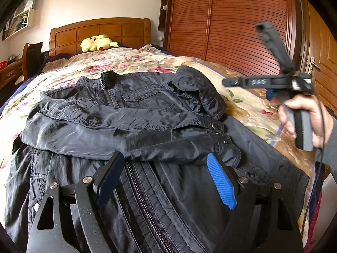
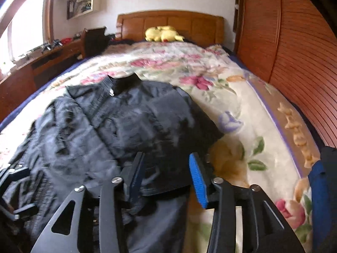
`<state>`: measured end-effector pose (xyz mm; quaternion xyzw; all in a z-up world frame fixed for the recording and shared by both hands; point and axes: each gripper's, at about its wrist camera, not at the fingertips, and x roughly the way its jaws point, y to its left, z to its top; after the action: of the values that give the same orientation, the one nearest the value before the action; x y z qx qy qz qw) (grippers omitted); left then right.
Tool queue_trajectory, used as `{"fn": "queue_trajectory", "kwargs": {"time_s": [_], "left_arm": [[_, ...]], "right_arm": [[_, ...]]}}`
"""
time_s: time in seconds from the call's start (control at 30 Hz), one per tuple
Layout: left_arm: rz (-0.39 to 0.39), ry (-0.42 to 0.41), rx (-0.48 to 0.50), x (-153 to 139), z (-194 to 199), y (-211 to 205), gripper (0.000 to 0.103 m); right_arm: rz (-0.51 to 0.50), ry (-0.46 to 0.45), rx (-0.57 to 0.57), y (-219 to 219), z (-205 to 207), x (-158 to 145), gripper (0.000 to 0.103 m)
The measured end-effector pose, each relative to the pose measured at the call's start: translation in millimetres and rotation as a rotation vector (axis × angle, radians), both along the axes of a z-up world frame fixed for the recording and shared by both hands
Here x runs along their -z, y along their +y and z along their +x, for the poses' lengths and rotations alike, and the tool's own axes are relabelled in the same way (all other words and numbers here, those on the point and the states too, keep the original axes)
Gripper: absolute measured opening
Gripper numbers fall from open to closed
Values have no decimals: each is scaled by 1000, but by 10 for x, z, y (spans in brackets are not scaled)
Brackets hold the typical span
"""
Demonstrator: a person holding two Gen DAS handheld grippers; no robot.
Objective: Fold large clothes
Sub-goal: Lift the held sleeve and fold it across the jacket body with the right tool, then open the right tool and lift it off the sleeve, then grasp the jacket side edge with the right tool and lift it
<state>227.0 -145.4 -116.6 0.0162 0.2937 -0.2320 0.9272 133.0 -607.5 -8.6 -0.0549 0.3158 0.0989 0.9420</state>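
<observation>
Left wrist view: left gripper [image 1: 166, 177] fingers [image 1: 220, 181] spread wide, holding nothing, poised over the dark jacket [image 1: 134, 113] at its zipper [image 1: 145, 200], just short of the folded-across sleeve [image 1: 118, 130]. Contact with the cloth not clear.

Right wrist view: right gripper [image 2: 167, 177] fingers [image 2: 198, 181] parted about halfway, nothing pinched; jacket's near right edge between them, pads not pressing. Blurred frame.

Jacket count: one, laid flat on the floral blanket [image 2: 221, 97], collar [image 1: 108, 77] toward the headboard [image 1: 101, 31], sleeves folded over the front. Jacket sits on the near half of the bed, well apart from the one yellow plush toy [image 1: 96, 43] at the headboard.

Hand [image 1: 303, 116] gripping the right gripper's handle, to the right of the jacket, above the blanket. Grippers: two. No containers in use; shelf [image 1: 21, 21] contents on the wall left of the headboard too small to tell.
</observation>
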Motion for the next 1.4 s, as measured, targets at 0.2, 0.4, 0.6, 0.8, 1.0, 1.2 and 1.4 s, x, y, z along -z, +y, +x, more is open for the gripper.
{"fn": "queue_trajectory", "kwargs": {"time_s": [0.2, 0.4, 0.6, 0.8, 1.0, 1.2, 1.4], "left_arm": [[-1, -3, 1, 3, 0, -5, 82], [-3, -3, 1, -4, -1, 7, 82], [1, -6, 2, -13, 0, 7, 82], [5, -10, 1, -11, -6, 0, 82], [15, -11, -12, -19, -16, 21, 82], [30, -31, -23, -91, -132, 139, 82], [60, -82, -42, -240, -310, 374, 82]], "right_arm": [[28, 115, 44, -90, 418, 181, 51], [17, 178, 96, -158, 702, 333, 62], [69, 278, 106, -169, 914, 600, 71], [144, 274, 97, -160, 924, 648, 63], [70, 187, 24, -22, 780, 457, 9], [2, 43, -25, 274, 355, -55, 8], [-10, -37, -116, 680, -77, -463, 8]]}}
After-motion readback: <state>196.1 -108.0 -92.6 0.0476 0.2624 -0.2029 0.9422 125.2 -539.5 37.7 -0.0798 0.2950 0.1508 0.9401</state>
